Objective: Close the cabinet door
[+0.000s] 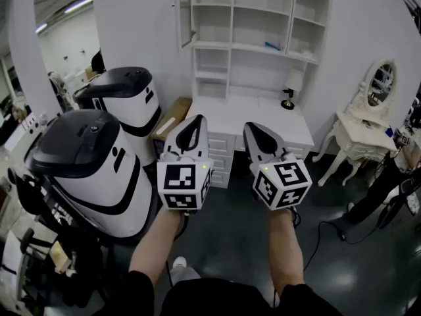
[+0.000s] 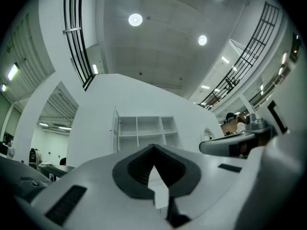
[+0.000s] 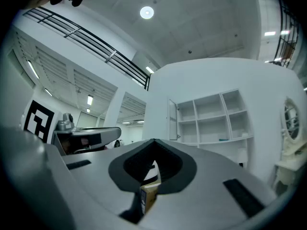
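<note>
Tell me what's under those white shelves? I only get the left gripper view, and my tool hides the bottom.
Observer: A white desk with drawers stands under them.
Operator: Anything on the shelves?
Observer: One small blue thing lies on a shelf in the middle column.
Operator: Is my other tool open?
Observer: No, the right tool is shut and holds nothing.
</note>
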`<state>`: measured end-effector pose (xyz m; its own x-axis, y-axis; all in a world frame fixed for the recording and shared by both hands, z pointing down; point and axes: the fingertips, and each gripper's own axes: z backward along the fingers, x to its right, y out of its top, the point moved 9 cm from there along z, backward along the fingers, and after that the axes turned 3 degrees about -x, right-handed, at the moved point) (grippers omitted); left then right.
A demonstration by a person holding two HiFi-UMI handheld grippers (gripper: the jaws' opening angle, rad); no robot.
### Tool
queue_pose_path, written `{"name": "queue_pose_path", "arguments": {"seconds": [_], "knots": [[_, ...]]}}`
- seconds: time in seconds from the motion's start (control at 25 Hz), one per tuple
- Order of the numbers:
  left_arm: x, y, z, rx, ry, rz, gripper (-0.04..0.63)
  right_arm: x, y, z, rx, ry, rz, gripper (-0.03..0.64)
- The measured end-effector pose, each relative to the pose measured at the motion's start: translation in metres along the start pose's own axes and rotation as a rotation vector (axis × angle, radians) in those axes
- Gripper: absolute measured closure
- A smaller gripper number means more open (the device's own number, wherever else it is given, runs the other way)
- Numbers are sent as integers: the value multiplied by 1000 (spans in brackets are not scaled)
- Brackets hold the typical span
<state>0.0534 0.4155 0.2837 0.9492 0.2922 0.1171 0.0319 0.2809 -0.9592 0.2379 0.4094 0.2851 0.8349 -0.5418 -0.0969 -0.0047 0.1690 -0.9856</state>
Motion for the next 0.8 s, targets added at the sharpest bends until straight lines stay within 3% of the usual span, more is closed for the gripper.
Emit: {"name": "queue_pose_path", "arguments": {"seconds": [0.16,0.48,0.64,0.8], "knots": [[-7,-11,0,-17,-36,29,586,-3,-8,-7,-23,26,0,607],[-37,-22,4,-34,-18,-9,586,-22,-19,-41,-10,64,-13,607],[-64,-33,2,-44,-14,14,586,-35,-32,-66,-33,61,-23,607],[-94,-41,-7,-51,1,-85,586,-54,-40,-104,-50,39,-25,607]]}}
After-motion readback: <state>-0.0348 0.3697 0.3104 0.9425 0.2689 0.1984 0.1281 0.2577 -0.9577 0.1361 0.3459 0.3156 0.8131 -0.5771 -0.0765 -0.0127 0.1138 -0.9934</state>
